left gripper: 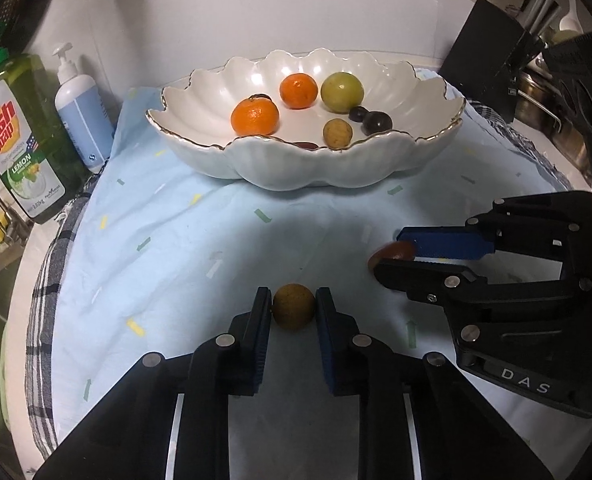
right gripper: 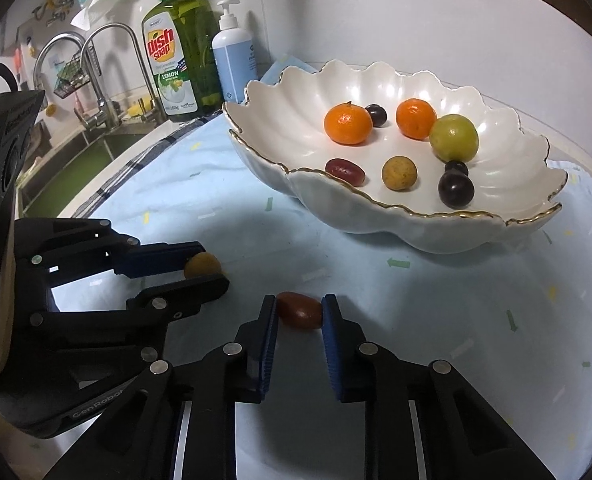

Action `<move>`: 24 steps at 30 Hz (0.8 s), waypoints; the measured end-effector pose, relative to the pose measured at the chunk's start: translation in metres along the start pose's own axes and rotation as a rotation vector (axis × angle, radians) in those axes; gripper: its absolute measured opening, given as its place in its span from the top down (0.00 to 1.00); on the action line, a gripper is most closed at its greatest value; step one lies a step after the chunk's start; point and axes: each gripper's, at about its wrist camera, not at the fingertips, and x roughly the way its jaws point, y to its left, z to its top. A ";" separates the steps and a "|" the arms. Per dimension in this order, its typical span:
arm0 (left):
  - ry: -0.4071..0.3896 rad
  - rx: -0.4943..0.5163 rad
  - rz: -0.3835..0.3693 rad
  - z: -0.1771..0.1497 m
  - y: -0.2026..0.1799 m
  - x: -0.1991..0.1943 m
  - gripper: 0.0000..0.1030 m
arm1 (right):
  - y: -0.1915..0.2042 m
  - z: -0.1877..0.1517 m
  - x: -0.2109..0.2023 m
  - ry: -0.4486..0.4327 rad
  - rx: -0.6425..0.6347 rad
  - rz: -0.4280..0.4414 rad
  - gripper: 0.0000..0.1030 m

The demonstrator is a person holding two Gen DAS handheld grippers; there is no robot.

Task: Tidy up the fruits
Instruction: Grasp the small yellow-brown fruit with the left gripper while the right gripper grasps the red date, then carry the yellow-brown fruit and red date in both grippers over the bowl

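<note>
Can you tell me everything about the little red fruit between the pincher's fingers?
The red fruit is small, oval, smooth and shiny, dark red shading to brown. It lies on its side on the light blue cloth, in front of the white bowl. The right gripper has closed both blue pads against its ends.

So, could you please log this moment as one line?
left gripper: shut on tan fruit | right gripper: shut on red fruit | bowl: eight fruits
</note>
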 end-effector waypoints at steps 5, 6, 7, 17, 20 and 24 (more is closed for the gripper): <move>-0.014 -0.019 0.013 -0.001 0.001 -0.008 0.78 | 0.000 -0.001 -0.004 -0.009 0.011 0.002 0.78; -0.019 -0.021 0.015 -0.001 0.001 -0.010 0.78 | 0.000 -0.001 -0.005 -0.012 0.010 0.001 0.78; -0.024 -0.026 0.018 0.000 0.001 -0.013 0.78 | 0.000 -0.001 -0.007 -0.016 0.010 -0.001 0.78; -0.077 -0.058 0.039 0.000 -0.001 -0.041 0.78 | 0.001 -0.004 -0.034 -0.057 0.020 -0.013 0.78; -0.101 -0.069 0.056 0.001 -0.002 -0.051 0.78 | 0.001 -0.005 -0.044 -0.076 0.025 -0.013 0.78; -0.136 -0.090 0.074 0.002 -0.001 -0.066 0.78 | 0.003 -0.006 -0.059 -0.109 0.018 -0.023 0.78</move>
